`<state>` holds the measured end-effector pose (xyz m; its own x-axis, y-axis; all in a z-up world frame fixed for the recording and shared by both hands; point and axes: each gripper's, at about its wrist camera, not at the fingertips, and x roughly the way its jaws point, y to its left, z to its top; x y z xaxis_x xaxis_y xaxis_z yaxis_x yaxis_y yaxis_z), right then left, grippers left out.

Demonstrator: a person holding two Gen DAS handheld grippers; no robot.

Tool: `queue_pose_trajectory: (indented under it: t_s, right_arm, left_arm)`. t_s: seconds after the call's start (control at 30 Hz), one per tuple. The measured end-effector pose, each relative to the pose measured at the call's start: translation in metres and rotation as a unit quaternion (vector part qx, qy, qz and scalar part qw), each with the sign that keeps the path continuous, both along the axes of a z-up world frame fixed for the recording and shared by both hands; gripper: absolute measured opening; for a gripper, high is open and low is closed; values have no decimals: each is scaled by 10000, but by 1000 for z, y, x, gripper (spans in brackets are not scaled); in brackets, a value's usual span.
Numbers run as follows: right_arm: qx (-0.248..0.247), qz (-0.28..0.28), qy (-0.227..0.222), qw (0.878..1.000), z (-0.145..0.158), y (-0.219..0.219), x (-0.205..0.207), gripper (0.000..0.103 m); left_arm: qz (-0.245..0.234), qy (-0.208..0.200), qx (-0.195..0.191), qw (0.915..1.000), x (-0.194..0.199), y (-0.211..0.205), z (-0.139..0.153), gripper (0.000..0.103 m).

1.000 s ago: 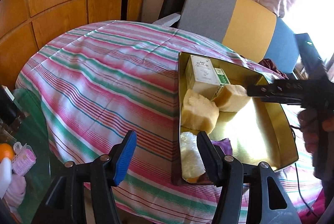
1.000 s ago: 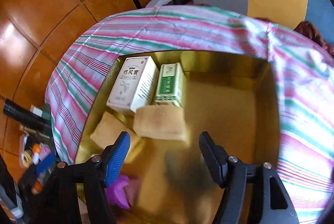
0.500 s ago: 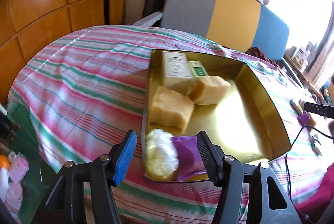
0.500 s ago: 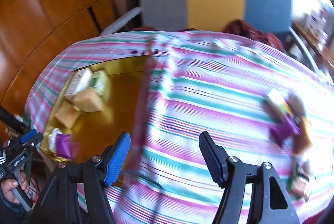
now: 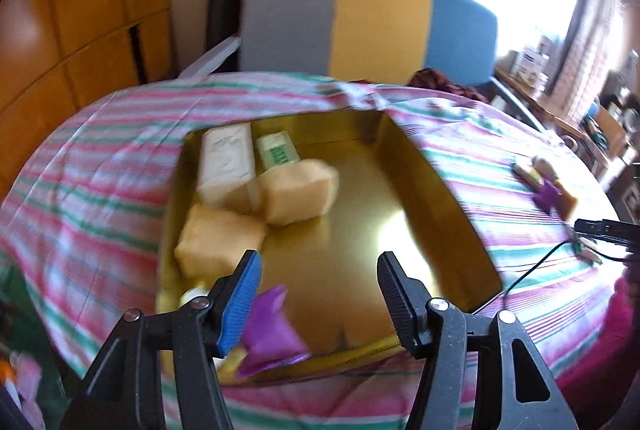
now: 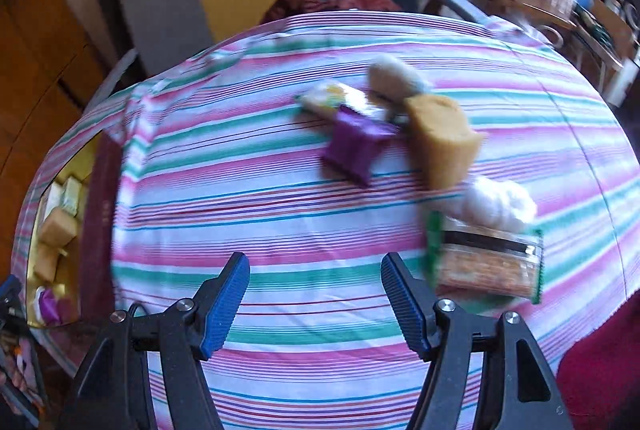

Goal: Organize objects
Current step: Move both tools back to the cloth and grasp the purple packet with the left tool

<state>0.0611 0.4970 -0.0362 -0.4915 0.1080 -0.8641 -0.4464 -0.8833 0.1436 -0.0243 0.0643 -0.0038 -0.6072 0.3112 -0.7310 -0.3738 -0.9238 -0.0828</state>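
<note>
The left gripper [image 5: 318, 292] has its jaws spread wide, with nothing between them. It hangs over the near end of the gold tray [image 5: 440, 185], which sits on the striped cloth [image 5: 100, 157]. In the tray are a white box [image 5: 228, 159], a green box [image 5: 278, 149] beside it, and two yellow sponges [image 5: 298, 191] touching the boxes. A purple packet [image 5: 272, 334] lies at the near edge, partly behind the blue finger [image 5: 240, 304]. Something pale sits next to it, but the finger hides most of it.

The right gripper [image 6: 315, 300] is also wide open and holds nothing. It hangs over bare cloth. Ahead of it is a blurry pile: a purple pack [image 6: 354, 143], a yellow sponge [image 6: 442, 145], a white fluffy thing [image 6: 500, 203], a green-edged bag [image 6: 486, 264] and a small pale packet [image 6: 340, 99]. A round tan thing [image 6: 390, 73] at the back is too blurry to name. The tray shows at the far left edge, partly cut off.
</note>
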Motion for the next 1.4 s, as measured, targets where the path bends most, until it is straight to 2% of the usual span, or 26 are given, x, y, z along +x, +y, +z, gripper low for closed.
queue_pose_trajectory:
  t_s: [0.07, 0.13, 0.27, 0.37, 0.53, 0.8, 1.0, 1.3, 1.4]
  right_arm:
    - [42, -514, 90, 9986, 3, 18, 11, 69]
    - [-123, -864, 276, 9958, 2, 35, 22, 70]
    - [-278, -1851, 590, 9806, 5, 65, 47, 70]
    - [-473, -2232, 841, 9700, 6, 79, 61, 69]
    - [-789, -2591, 1162, 9556, 6, 92, 76, 70]
    - [-1179, -2587, 1328, 9495, -1, 96, 78, 70]
    - [-1426, -2552, 1379, 9463, -7, 99, 78, 70]
    - [-1606, -2467, 1394, 9455, -10, 100, 76, 70]
    - [-1634, -2444, 1383, 9458, -11, 100, 76, 70]
  left_arm:
    - [-276, 73, -1, 9996, -1, 21, 7, 61]
    - [-495, 109, 10, 9987, -4, 42, 13, 61]
    - [-1051, 286, -44, 9940, -5, 89, 27, 61]
    - [-1476, 338, -90, 9884, -6, 130, 31, 61]
    - [-2137, 190, -168, 9766, -8, 208, 23, 61]
    - [-3013, -44, -427, 9526, -2, 319, -11, 61]
    - [-3407, -168, -516, 9386, -2, 373, -36, 61]
    - [-3600, -201, -757, 9296, -9, 430, -66, 61]
    - [-3578, -332, -749, 9302, -16, 443, -76, 61]
